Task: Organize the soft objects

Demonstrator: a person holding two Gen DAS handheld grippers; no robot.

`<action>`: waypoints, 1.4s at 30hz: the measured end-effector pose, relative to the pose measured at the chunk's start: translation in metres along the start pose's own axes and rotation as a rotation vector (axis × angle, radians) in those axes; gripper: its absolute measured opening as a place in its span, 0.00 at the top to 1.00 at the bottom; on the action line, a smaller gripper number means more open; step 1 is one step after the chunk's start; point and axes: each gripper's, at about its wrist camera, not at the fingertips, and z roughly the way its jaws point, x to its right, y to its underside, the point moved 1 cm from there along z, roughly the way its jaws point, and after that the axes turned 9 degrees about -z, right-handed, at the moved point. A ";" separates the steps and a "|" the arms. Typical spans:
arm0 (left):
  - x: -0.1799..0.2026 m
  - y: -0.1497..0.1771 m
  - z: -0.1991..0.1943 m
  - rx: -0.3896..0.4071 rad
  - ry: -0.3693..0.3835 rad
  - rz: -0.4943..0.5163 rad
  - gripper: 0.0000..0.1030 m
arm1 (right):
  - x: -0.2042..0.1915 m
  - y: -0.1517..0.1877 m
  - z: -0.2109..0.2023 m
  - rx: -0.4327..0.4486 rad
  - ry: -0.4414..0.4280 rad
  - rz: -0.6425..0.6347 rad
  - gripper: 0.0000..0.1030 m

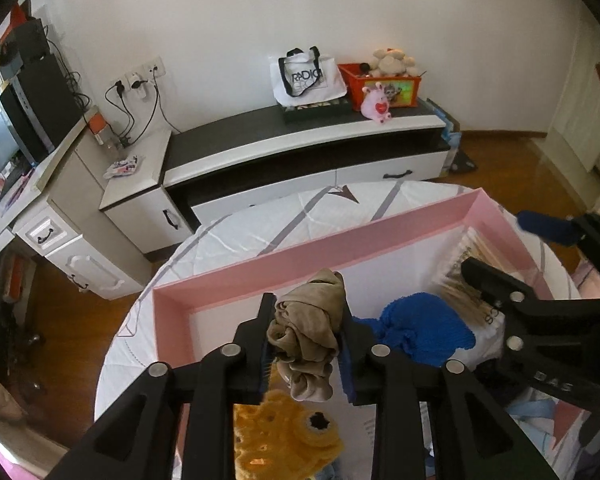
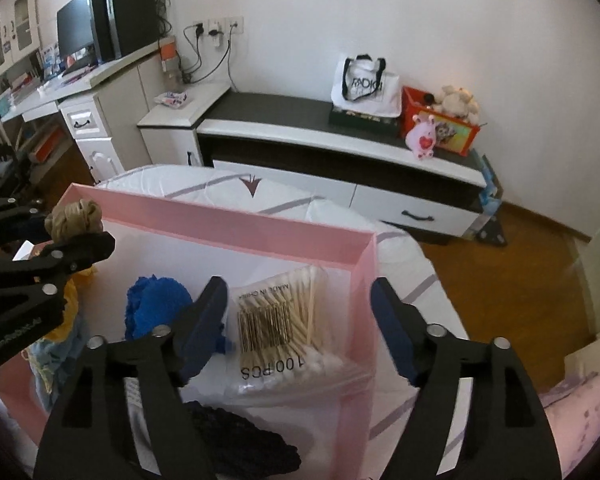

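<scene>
A pink open box with a white floor sits on the table. My left gripper is shut on a beige scrunchie, held over the box's left part; the right wrist view shows that scrunchie pinched at the left edge. My right gripper stands open over a bag of cotton swabs in the box's right corner, nothing between its fingers. A blue knitted piece lies in the box beside the bag. A yellow knitted piece lies under my left gripper. A dark knitted piece lies near the box's front.
The box rests on a round table with a white, grey-striped cloth. Behind it runs a low black-and-white cabinet with a tote bag, an orange crate of plush toys and a pink plush. A desk with a monitor stands left.
</scene>
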 end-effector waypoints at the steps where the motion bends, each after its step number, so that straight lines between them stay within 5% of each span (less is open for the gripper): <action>1: 0.001 0.001 0.001 -0.001 -0.009 0.003 0.63 | 0.000 0.000 -0.002 0.005 0.005 0.002 0.23; 5: 0.007 0.027 -0.009 0.021 -0.027 0.000 0.23 | 0.005 0.000 -0.006 0.002 0.018 0.003 0.23; 14: 0.015 0.076 -0.032 0.050 -0.073 -0.004 0.16 | 0.013 0.005 -0.007 -0.010 0.032 0.035 0.21; 27: 0.016 0.097 -0.062 0.039 -0.079 0.003 0.16 | 0.011 0.013 -0.020 -0.010 0.045 0.043 0.18; 42: 0.002 0.162 -0.151 0.100 -0.079 -0.095 0.07 | -0.018 0.043 -0.078 0.038 0.049 0.038 0.08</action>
